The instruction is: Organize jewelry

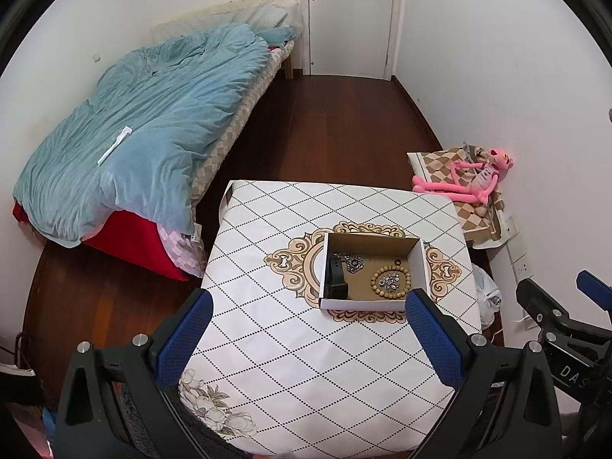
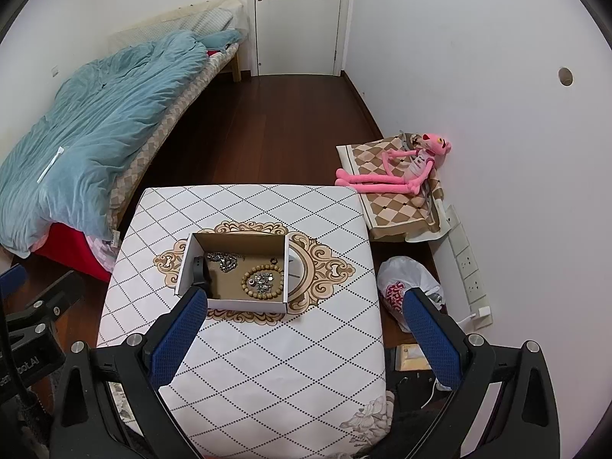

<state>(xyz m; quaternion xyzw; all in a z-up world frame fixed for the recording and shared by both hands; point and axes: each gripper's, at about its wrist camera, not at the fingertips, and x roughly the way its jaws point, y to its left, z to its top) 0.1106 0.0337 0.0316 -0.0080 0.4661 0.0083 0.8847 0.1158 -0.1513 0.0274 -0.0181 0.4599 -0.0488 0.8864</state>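
Both the left tool (image 1: 306, 338) and right tool (image 2: 304, 334) are held wide open and empty above the table (image 2: 267, 363), while watch (image 2: 199, 269), chain (image 2: 225, 262) and bead bracelet (image 2: 264, 281) are already gathered in the box (image 2: 248, 305), so little seems left.

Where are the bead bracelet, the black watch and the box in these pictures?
bead bracelet (image 2: 250, 271): right wrist view, on the beads at its left side.
black watch (image 1: 336, 277): left wrist view, on the strap's middle.
box (image 2: 248, 305): right wrist view, on the white near wall.
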